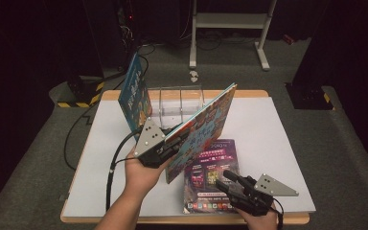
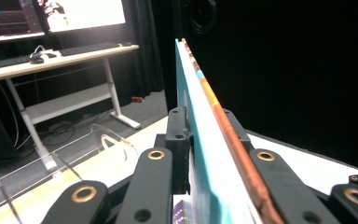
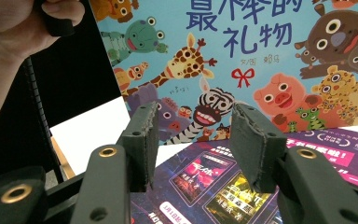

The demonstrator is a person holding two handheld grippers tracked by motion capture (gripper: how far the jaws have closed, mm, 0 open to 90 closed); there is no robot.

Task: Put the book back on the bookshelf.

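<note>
The picture book is clamped edge-on between the left gripper jaws, held tilted above the table before a clear rack. The right gripper, jaws parted and empty, hovers over a purple magazine.

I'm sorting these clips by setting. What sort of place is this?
Probably a lab or recording studio, not a home: black curtains around the table, a desk with a monitor and keyboard, cables on grey carpet.

Picture book stands tilted on the table; magazine lies before it; clear rack behind.
</note>
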